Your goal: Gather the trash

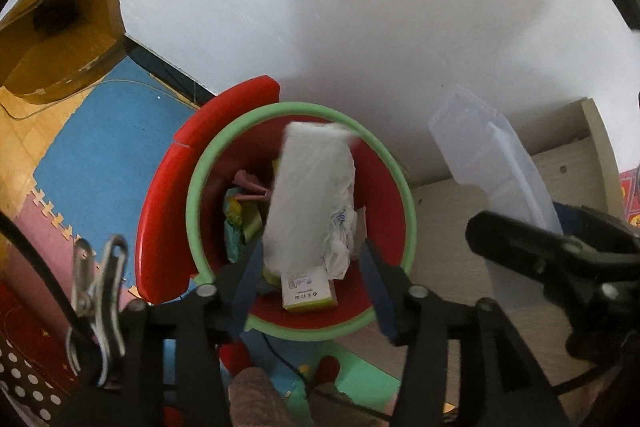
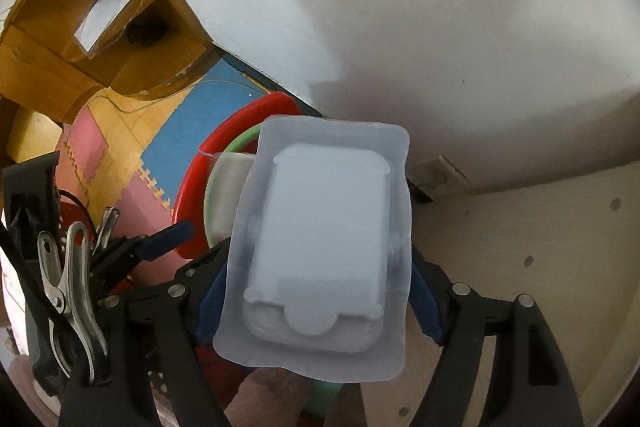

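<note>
Foam-mat floor [image 1: 100, 155] is lying under a white wall [image 1: 360, 7], with a pale board shelf [image 1: 452, 227] hemming the right. Red bin [image 1: 384, 179] is sitting at the wall. Left claw [image 1: 310, 275] is standing released over it, white packet [image 1: 308, 195] blurred between its jaws. Right claw [image 2: 316, 291] is grasping the clear blister pack [image 2: 320, 243] beside the bin's rim.
</note>
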The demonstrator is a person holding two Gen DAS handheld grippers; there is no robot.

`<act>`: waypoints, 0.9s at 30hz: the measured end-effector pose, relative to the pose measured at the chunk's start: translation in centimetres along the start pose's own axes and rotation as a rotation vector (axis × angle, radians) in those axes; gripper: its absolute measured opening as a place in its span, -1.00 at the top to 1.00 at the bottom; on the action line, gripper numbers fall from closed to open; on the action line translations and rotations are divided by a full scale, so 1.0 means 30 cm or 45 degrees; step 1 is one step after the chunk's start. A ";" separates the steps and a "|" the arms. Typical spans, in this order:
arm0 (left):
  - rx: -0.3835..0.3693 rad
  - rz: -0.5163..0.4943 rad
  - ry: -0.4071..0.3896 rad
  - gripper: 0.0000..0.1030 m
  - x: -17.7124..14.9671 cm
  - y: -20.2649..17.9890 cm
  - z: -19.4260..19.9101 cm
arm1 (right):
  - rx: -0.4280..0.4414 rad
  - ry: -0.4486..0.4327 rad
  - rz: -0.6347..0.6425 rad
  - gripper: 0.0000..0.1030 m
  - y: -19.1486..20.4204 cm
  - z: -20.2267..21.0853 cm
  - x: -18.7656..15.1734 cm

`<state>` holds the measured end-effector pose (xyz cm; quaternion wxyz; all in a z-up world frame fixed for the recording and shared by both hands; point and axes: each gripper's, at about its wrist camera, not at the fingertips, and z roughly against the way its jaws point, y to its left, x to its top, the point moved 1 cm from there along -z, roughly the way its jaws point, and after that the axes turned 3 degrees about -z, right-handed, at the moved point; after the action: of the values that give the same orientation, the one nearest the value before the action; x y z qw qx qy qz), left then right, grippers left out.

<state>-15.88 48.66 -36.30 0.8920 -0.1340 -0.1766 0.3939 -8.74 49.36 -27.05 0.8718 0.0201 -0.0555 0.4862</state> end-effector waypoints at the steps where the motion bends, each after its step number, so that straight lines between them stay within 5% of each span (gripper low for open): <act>1: -0.002 0.001 0.003 -0.14 0.000 0.000 -0.002 | -0.007 -0.001 0.008 -0.55 0.000 -0.002 0.003; 15: -0.008 0.081 0.008 -0.17 -0.023 0.006 0.046 | 0.041 -0.027 -0.007 -0.55 0.004 0.041 -0.014; 27: 0.050 0.114 -0.051 -0.17 -0.073 -0.074 0.290 | 0.101 -0.177 -0.025 -0.55 0.013 0.284 -0.135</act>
<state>-19.46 46.43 -28.08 0.8723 -0.1164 -0.1806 0.4392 -11.85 45.38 -19.07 0.8691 0.0890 -0.0965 0.4770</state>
